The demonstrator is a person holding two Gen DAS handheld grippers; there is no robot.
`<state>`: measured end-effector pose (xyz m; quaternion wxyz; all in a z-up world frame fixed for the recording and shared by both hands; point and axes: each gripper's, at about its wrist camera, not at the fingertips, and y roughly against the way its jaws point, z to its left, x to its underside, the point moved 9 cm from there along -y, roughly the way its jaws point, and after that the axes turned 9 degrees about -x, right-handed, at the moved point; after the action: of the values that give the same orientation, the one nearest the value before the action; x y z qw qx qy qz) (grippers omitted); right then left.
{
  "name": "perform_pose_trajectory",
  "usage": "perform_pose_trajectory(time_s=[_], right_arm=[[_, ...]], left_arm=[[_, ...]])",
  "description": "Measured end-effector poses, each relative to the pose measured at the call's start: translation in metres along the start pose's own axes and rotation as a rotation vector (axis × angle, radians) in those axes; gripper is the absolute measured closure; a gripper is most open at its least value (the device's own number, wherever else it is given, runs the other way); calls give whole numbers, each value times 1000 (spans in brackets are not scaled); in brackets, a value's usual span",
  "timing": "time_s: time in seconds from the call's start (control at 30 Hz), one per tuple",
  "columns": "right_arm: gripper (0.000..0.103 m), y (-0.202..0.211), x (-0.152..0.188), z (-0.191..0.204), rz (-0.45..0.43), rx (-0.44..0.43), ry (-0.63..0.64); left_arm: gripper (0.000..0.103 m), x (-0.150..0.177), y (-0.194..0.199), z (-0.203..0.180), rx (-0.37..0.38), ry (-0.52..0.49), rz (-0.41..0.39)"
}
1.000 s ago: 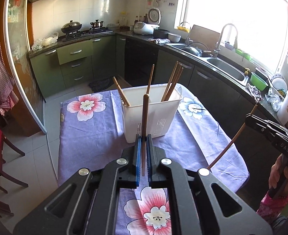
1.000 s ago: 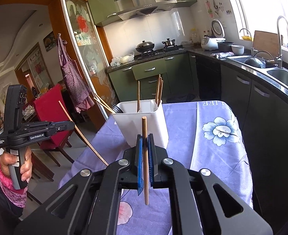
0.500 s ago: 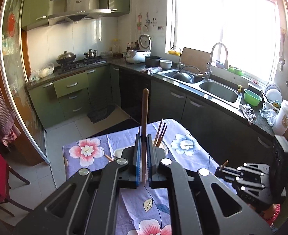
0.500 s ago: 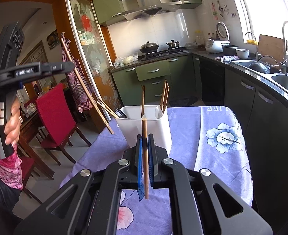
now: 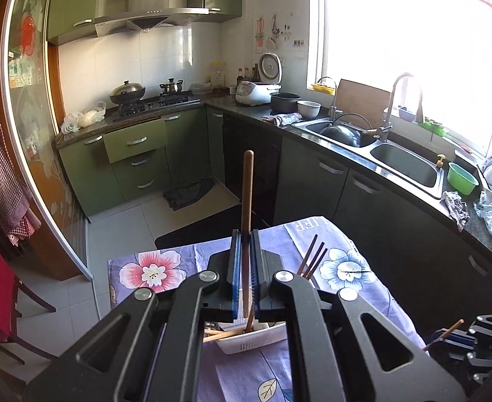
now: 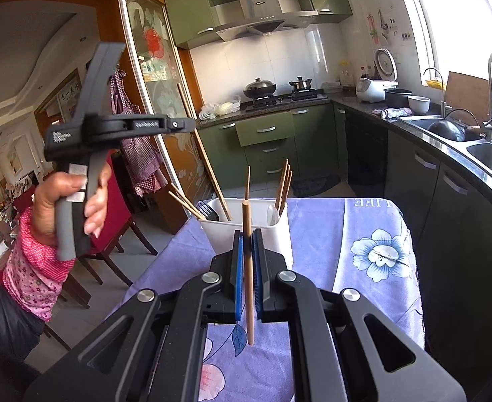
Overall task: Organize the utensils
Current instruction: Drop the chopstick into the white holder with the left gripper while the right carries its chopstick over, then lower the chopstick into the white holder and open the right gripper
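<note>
Gripping one chopstick apiece, both tools are clamped tight. The left tool (image 5: 244,261) pinches a darker chopstick (image 5: 247,197) upright, its lower end over the white utensil holder (image 5: 249,340), which appears at 6 o'clock in that view. In the right wrist view this tool (image 6: 182,124) is raised at 9 o'clock in the person's left hand (image 6: 68,201), its stick slanting down toward the holder's (image 6: 279,231) rim. The right tool (image 6: 247,258) clamps a pale chopstick (image 6: 247,268) vertically, just before the holder. More chopsticks (image 6: 284,181) stand inside it. The holder sits on the desk (image 6: 363,234) under a purple floral cloth.
</note>
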<state>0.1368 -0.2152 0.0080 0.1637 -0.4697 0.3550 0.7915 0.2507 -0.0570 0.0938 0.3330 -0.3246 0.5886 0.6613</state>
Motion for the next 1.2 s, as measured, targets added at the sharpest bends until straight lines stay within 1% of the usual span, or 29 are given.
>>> perform_pose_trajectory(time_s=[0.1,0.23,0.3,0.37,0.43,0.53,0.6,0.7,0.8,0.87,0.97,1.07,1.2], right_arm=[[97,0,-10,5,-5,-8,16],[97,-1,-28,11,-17,-23,30],[97,-2,-39,14,-22,-23,41],[97,-4,-52,18,-28,-28,50],[97,-6,-68,21,-39,-32,55],[97,-11,-95,24,-58,-49,51],[97,-13,-113,25,-80,-50,52],[97,-15,-142,29,-115,-62,53],[97,-20,-170,28,-143,-52,56],[97,-27,-184,25,-148,-38,54],[97,-45,-199,15,-136,-18,48],[97,-65,-203,3,-122,7,37],[97,-90,-195,-12,-92,24,25]], left_arm=[[98,13,-17,0,5,-9,34],[98,40,-37,-5,19,-33,117],[91,51,-45,-5,30,-33,152],[66,59,-48,-3,26,-39,161],[58,62,-44,-1,24,-34,148],[58,62,-28,3,44,-17,124],[56,61,-10,6,43,-7,88],[43,65,22,11,44,4,24],[41,74,47,16,34,7,-29],[37,82,59,20,34,23,-47],[36,93,68,23,19,32,-67],[36,106,70,25,-1,33,-75],[36,123,62,28,20,60,-41]])
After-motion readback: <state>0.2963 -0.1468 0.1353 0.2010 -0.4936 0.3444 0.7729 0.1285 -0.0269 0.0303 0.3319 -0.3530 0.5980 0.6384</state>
